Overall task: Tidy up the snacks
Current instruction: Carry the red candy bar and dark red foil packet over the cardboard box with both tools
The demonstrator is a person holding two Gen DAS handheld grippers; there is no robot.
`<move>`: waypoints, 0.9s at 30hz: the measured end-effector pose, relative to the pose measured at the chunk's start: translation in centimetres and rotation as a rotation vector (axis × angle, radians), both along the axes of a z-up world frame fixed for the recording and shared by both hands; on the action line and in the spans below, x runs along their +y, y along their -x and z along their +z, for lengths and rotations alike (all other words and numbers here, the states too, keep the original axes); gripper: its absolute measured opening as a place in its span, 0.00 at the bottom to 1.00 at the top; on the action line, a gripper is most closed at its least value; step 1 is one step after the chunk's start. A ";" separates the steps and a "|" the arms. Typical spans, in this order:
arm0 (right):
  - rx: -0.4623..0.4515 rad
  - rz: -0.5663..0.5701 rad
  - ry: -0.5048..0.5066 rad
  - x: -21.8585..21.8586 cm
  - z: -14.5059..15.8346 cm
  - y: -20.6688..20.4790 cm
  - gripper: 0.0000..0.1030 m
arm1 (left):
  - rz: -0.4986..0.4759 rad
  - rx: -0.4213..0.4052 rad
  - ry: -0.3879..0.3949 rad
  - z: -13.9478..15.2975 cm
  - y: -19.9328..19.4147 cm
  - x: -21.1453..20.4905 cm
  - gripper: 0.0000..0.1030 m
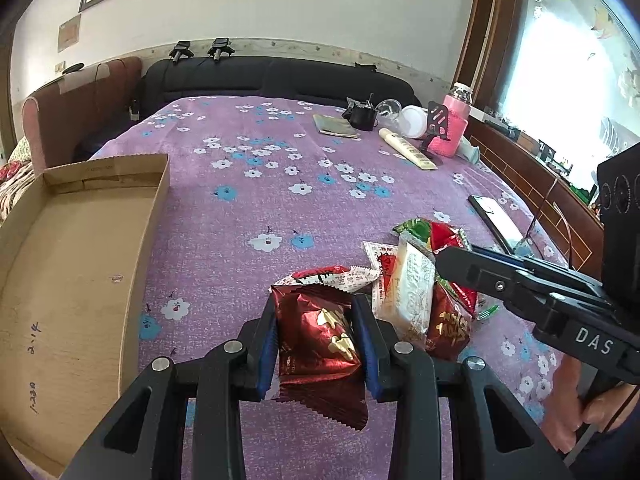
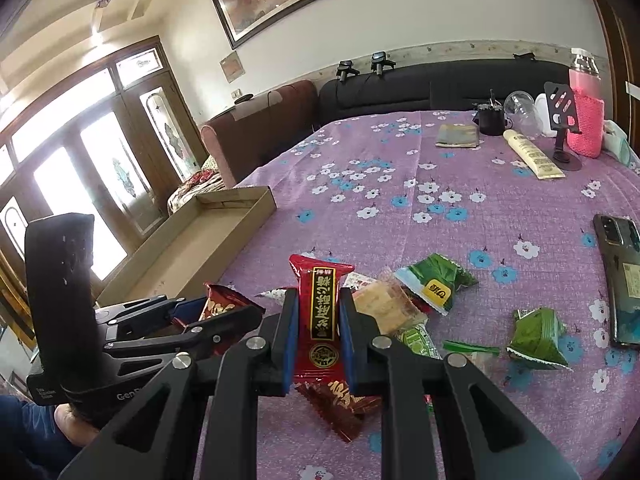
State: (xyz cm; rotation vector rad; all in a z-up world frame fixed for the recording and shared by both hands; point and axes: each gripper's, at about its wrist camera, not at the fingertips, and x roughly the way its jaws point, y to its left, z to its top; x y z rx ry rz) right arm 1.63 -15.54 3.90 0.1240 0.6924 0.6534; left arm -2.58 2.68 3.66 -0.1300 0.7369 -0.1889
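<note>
Purple flowered cloth covers the wide table, with a dark sofa and framed painting behind. On the left edge lies a shallow cardboard tray, bare inside, its long axis running away from the cameras. It sits to the left of both tools, and the left gripper is the nearer, so carrying snacks there looks like a leftward move, shorter for that hand. A snack pile of red, white and green packets lies at the near middle of the cloth. The left gripper is clamped on a dark red foil packet with gold lettering, crinkled and glossy. The right gripper pinches a slim red bar packet, upright, black label lengthwise.
</note>
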 end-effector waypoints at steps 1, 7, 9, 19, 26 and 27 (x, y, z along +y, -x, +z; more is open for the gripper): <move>0.005 0.001 -0.004 0.0 0.0 0.0 0.17 | 0.000 -0.003 0.006 0.0 0.1 0.1 0.35; 0.003 -0.005 -0.010 -0.3 0.0 -0.2 0.17 | 0.013 -0.011 0.021 0.3 0.2 0.5 0.35; 0.005 -0.014 -0.010 -0.4 -0.1 -0.3 0.17 | 0.016 -0.015 0.030 0.4 0.3 0.7 0.35; 0.035 -0.073 -0.022 -0.6 -0.3 -1.1 0.17 | 0.009 -0.025 0.089 1.5 1.5 2.7 0.35; 0.057 -0.032 -0.045 2.2 0.9 -0.1 0.17 | 0.066 -0.057 0.115 2.9 2.8 6.9 0.35; 0.067 -0.013 -0.053 3.0 1.1 0.2 0.17 | 0.078 -0.058 0.117 3.0 2.9 7.6 0.35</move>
